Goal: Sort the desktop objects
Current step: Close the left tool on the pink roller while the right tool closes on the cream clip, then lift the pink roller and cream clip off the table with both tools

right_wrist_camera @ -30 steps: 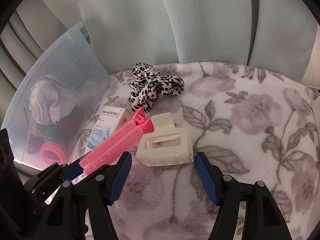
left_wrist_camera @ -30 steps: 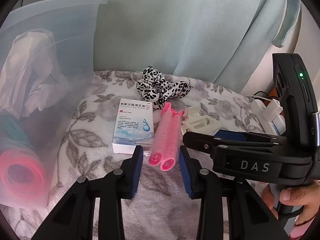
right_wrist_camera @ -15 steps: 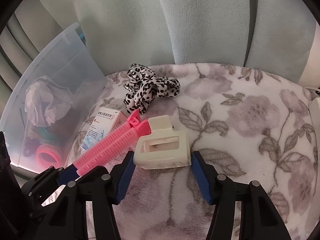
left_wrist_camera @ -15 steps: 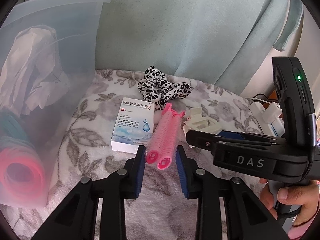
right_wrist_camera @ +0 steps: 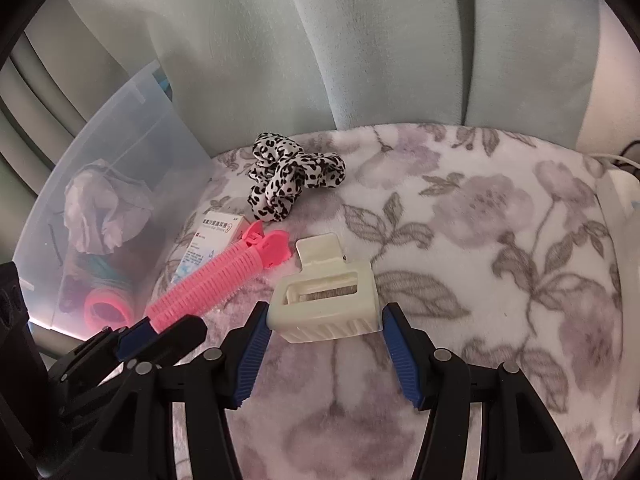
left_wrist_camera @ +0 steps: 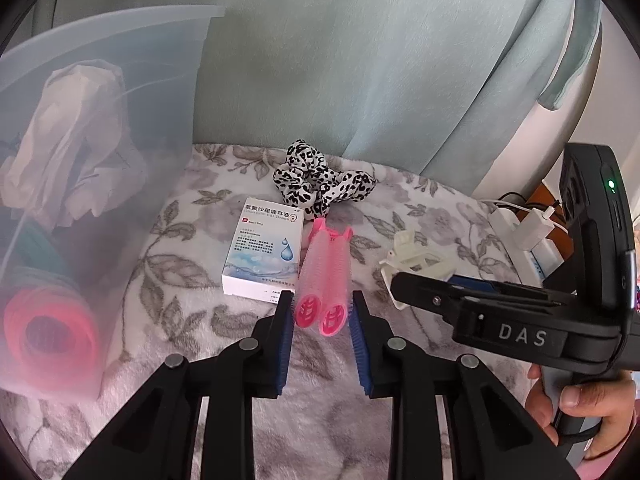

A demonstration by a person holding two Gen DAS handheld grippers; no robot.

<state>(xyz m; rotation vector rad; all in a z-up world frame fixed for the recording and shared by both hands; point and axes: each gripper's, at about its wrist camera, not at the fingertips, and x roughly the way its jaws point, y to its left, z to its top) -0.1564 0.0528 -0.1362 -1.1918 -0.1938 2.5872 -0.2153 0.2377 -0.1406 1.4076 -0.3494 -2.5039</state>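
bin (left_wrist_camera: 120,60) contents blurred behind frosted wall; box (right_wrist_camera: 216,228) half hidden.

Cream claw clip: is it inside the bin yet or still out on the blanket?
Out. The cream claw clip lies on the floral blanket, between the right gripper's open jaws.

The hair roller clip (left_wrist_camera: 325,280) is bright pink; the claw clip (right_wrist_camera: 325,300) is cream. The scrunchie (left_wrist_camera: 320,188) is white with black leopard spots. The ear-drop box (left_wrist_camera: 266,254) is white, with blue droplets and a small red mark. The fleece cover (right_wrist_camera: 480,240) is white with grey flowers and leaves. Both grippers have black fingers with blue pads (right_wrist_camera: 252,356)
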